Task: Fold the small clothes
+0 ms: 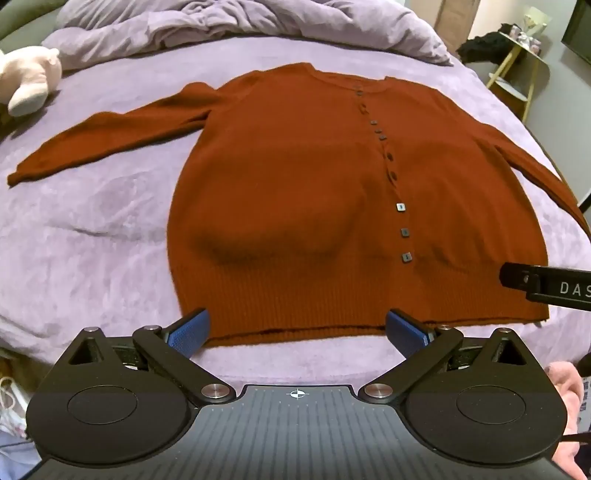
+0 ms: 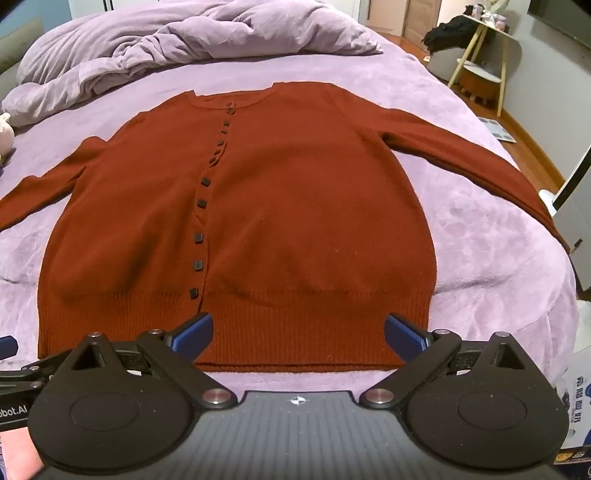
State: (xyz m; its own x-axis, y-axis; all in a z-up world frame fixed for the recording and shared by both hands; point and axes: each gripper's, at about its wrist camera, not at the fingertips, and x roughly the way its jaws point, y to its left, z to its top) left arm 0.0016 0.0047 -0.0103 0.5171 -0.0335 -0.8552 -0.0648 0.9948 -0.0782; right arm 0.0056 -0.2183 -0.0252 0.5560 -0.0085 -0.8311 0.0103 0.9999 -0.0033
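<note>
A rust-red buttoned cardigan (image 1: pixel 295 192) (image 2: pixel 266 206) lies flat, front up, on a lilac bed cover (image 1: pixel 92 236) (image 2: pixel 480 240), both sleeves spread outward and the ribbed hem nearest me. My left gripper (image 1: pixel 297 328) hovers open above the left half of the hem, its blue pads wide apart with nothing between them. My right gripper (image 2: pixel 298 330) stands open over the right half of the hem, also empty. The right gripper's black finger (image 1: pixel 546 288) shows at the right edge of the left wrist view.
A bunched lilac duvet (image 1: pixel 229 26) (image 2: pixel 177 40) lies at the far end of the bed. A pale plush toy (image 1: pixel 27 79) sits at the far left. Beyond the bed's right edge stand a yellow-legged side table (image 2: pixel 480 55) and boxes (image 2: pixel 576 406).
</note>
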